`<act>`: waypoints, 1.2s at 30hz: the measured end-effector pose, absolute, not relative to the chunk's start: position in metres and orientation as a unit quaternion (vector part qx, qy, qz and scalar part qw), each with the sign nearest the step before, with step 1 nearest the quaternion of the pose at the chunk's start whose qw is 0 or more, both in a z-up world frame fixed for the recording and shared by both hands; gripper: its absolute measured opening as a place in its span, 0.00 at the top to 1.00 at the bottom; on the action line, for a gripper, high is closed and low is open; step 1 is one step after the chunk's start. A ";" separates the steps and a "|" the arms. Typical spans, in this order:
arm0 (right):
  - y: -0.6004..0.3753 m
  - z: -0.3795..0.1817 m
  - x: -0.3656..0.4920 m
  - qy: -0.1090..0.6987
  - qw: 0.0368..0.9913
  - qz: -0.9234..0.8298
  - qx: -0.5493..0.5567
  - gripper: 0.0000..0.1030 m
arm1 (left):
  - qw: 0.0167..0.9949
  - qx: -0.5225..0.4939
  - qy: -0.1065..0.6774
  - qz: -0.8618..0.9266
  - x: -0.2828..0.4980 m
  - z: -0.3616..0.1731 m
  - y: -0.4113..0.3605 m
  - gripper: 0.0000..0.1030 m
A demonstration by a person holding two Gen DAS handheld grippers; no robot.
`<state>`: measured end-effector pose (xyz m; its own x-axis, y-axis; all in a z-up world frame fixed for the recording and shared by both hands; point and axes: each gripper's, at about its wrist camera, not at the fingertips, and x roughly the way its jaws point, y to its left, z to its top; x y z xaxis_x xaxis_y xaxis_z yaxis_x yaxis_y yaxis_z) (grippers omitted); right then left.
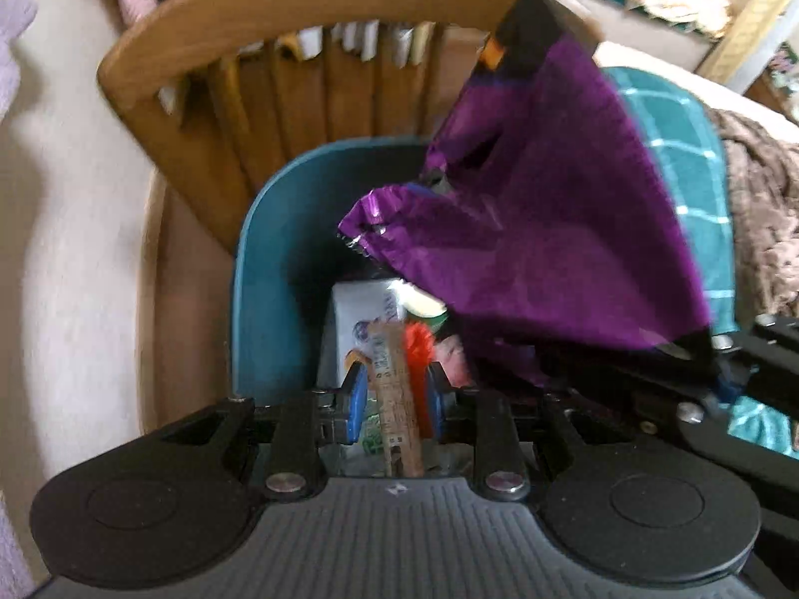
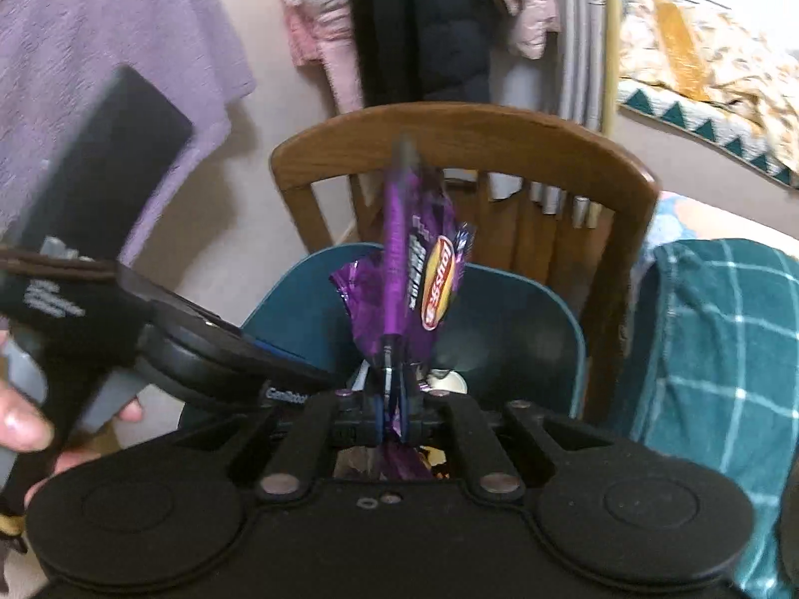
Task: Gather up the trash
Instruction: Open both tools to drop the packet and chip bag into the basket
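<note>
Left wrist view: a teal bin (image 1: pixel 269 269) stands on a wooden chair (image 1: pixel 279 15). Inside lie a white printed carton (image 1: pixel 362 319), a round pale-lidded item (image 1: pixel 424 305) and something pink (image 1: pixel 457 352), partly hidden. The left gripper (image 1: pixel 394 399), pointed steeply into the bin, is clamped narrowly on a brown paper strip (image 1: pixel 392 389) and a red fuzzy piece (image 1: pixel 417 349). A purple chip bag (image 1: pixel 539 229) hangs over the bin's right half.

Right wrist view: the right gripper (image 2: pixel 397 417) pinches the purple chip bag (image 2: pixel 414 269) by its lower edge, jaws nearly together, above the teal bin (image 2: pixel 524 319). The bin's contents are mostly hidden. A hand (image 2: pixel 30 429) holds the left gripper's handle.
</note>
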<state>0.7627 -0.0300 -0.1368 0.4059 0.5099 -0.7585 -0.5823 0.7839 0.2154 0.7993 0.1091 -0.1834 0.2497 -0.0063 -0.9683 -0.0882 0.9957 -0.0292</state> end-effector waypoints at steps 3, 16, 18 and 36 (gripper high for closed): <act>-0.025 -0.145 0.764 0.440 0.828 0.343 -0.052 0.89 | 0.781 -0.035 0.622 0.040 0.798 -0.194 0.114 0.76; -0.025 -0.168 0.752 0.461 0.782 0.417 -0.054 0.60 | 0.783 -0.053 0.619 0.038 0.767 -0.179 0.110 0.76; -0.030 -0.167 0.751 0.462 0.778 0.422 -0.051 0.52 | 0.781 -0.061 0.620 0.040 0.762 -0.178 0.111 0.70; -0.062 -0.116 0.722 0.421 0.819 0.391 -0.005 0.37 | 0.841 -0.079 0.535 0.013 0.709 -0.116 0.114 0.49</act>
<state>0.7222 -0.0622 -0.1160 0.3401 0.6361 -0.6926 -0.6442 0.6942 0.3212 0.7093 0.1145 -0.1159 0.4264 -0.0635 -0.9023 -0.1067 0.9870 -0.1199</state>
